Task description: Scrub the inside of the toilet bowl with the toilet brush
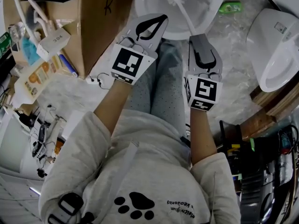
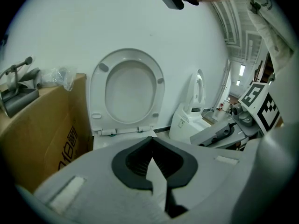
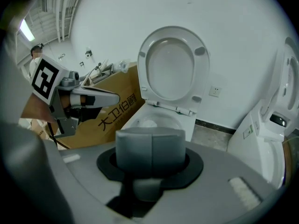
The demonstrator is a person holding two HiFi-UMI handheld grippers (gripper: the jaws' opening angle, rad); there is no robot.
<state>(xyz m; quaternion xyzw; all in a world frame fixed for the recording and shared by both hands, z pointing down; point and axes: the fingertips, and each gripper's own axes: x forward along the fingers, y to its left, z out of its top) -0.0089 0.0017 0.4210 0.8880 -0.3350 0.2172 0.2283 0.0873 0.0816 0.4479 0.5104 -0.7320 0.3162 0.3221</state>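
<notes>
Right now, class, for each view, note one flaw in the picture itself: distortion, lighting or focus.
Head view: dim, bowed edges; the toilet bowl is cut off at the top. Left gripper view: fisheye circle, black corners, the near left claw looks soft. Right gripper view: same fisheye bend; a ceiling lamp glares upper left.

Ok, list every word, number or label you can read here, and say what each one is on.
"大卫伯爵": printed on the side of the cardboard box.
"304": apparently, on the small white tag left of that box.
Sweatshirt print: upside down and too blurred to read.
Sticker on the neighbouring toilet: too small to read.
</notes>
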